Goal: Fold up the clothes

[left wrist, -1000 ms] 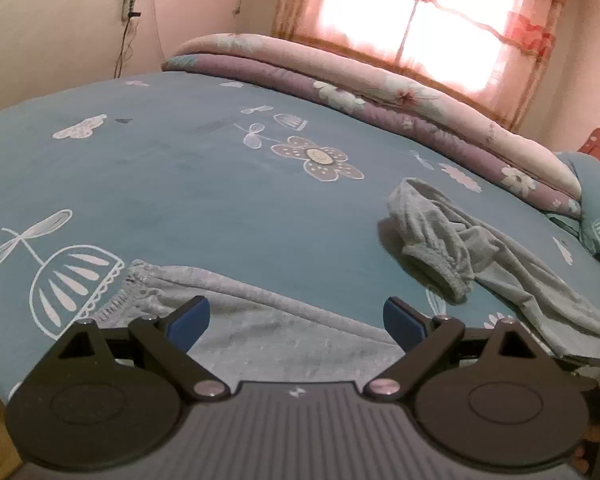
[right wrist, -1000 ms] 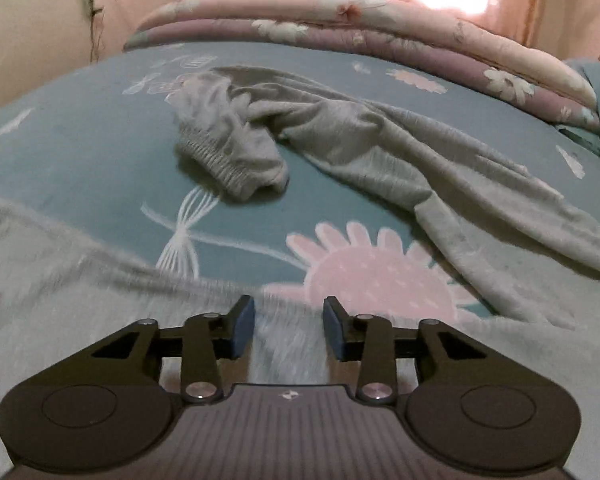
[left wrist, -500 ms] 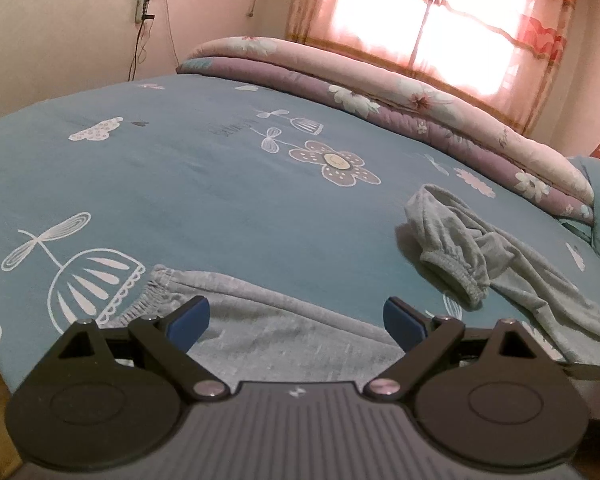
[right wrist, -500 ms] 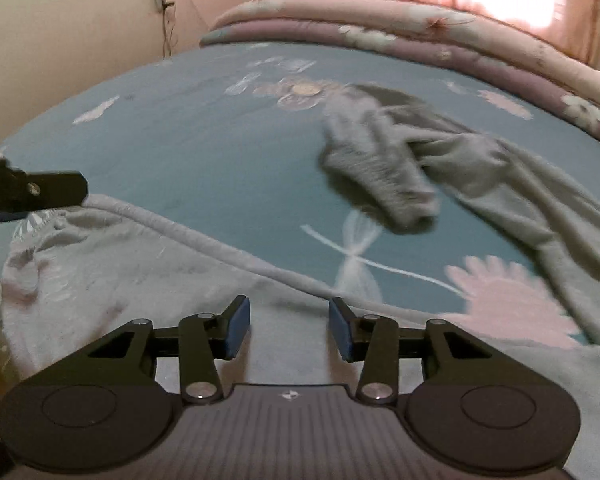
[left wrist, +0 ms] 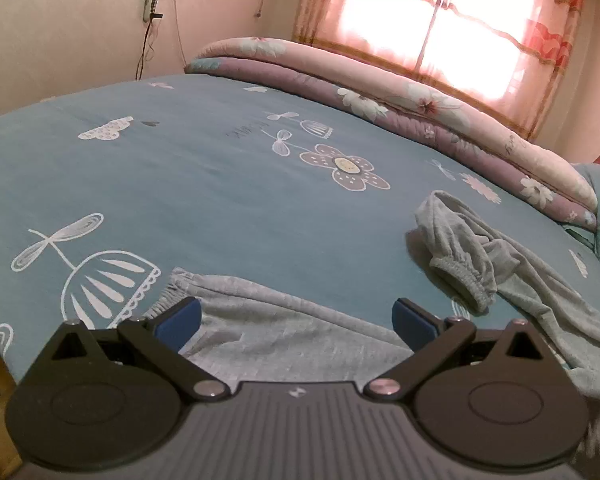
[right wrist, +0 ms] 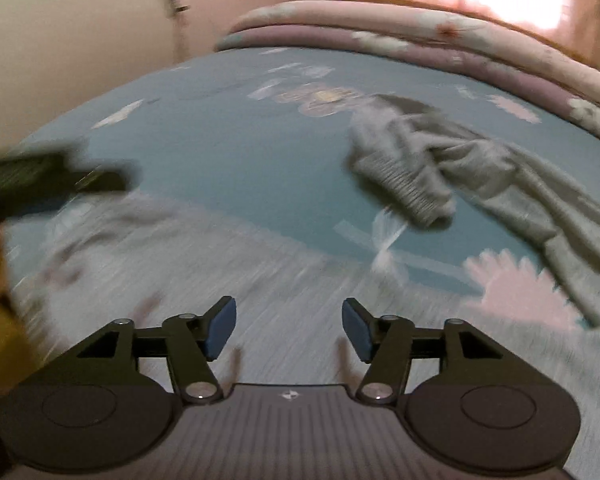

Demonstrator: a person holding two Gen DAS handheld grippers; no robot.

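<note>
A wide bed (left wrist: 204, 184) fills both views, its smooth teal sheet printed with white line-drawn flowers, clouds and dragonflies. Along its far edge lies a long padded roll of quilt (left wrist: 400, 108), pink over mauve with a floral print, beneath a bright window with gathered red-and-cream curtains (left wrist: 452, 12). Spread across the near side of the bed is a pair of soft grey knit trousers (left wrist: 284, 332): one leg lies fairly flat beside the near edge with a ribbed elastic cuff at its left end, the other runs off to the right and ends in a crumpled heap with a puckered cuff (left wrist: 464, 276). The left tongs (left wrist: 296, 318) hover over the flat leg, blue pads spread wide with nothing between them. The right tongs (right wrist: 289, 326), in a motion-blurred view, have just been opening, pads apart above the grey cloth and clamping nothing.
</note>
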